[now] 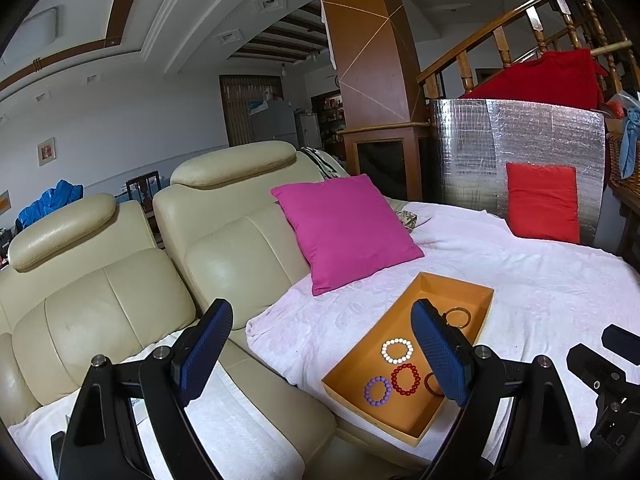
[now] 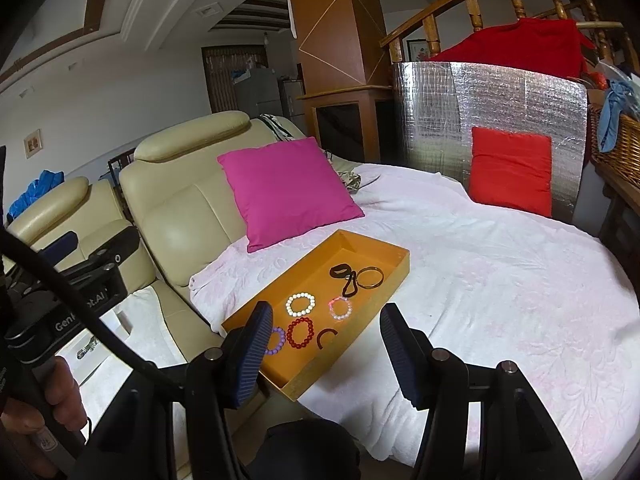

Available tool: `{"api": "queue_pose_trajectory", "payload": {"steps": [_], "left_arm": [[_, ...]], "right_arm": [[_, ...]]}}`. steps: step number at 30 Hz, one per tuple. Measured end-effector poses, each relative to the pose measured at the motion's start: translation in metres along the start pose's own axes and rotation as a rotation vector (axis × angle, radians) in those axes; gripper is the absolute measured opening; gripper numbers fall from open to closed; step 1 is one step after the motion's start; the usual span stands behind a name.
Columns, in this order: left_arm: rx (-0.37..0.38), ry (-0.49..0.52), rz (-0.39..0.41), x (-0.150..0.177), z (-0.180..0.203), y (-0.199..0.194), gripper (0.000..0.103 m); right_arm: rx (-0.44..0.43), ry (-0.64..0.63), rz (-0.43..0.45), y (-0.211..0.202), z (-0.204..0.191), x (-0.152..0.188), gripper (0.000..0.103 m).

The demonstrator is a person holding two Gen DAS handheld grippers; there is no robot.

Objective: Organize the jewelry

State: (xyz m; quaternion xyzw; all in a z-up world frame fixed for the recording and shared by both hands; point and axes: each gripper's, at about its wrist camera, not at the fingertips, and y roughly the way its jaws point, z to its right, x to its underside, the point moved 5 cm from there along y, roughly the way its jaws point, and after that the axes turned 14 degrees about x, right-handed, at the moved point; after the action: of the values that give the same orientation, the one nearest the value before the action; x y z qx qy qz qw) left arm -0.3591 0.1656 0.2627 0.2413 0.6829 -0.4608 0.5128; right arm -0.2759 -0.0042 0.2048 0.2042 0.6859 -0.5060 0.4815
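Orange tray (image 2: 394, 266) near blanket (image 2: 500, 280) edge, grippers apart.

Black tool (image 1: 320, 354), blue ribbed pads (image 1: 206, 354)

above orange tray (image 2: 394, 270): open | left: magenta pillow (image 2: 286, 190), sofa back (image 2: 180, 204) | right: bare blanket (image 2: 520, 300)

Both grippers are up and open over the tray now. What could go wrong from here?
1. The orange cardboard tray sits on a soft white blanket near its edge; pressing could tip it.
2. The white bead bracelet, red bead bracelet and purple bead bracelet lie close together, so one grasp may snag two.
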Motion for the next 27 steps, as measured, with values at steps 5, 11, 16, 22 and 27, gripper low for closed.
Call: {"api": "queue_pose_trajectory", "payload": {"steps": [5,11,16,22,27], "left_arm": [[-0.002,-0.005,0.000,0.001,-0.002,0.001,0.091],[-0.010,-0.013,-0.001,0.003,-0.007,0.002,0.091],[-0.010,-0.023,-0.003,0.004,-0.011,0.001,0.091],[-0.012,-0.026,-0.004,0.004,-0.013,0.004,0.091],[-0.024,-0.025,-0.009,0.005,-0.013,0.007,0.091]], "right_arm": [[0.001,0.001,0.003,0.000,-0.002,0.000,0.060],[0.003,-0.013,0.006,0.002,-0.008,-0.001,0.060],[0.001,-0.021,0.008,0.001,-0.013,-0.002,0.060],[0.000,-0.035,0.008,0.002,-0.017,-0.001,0.060],[0.003,-0.036,0.005,0.007,-0.018,-0.004,0.060]]}}
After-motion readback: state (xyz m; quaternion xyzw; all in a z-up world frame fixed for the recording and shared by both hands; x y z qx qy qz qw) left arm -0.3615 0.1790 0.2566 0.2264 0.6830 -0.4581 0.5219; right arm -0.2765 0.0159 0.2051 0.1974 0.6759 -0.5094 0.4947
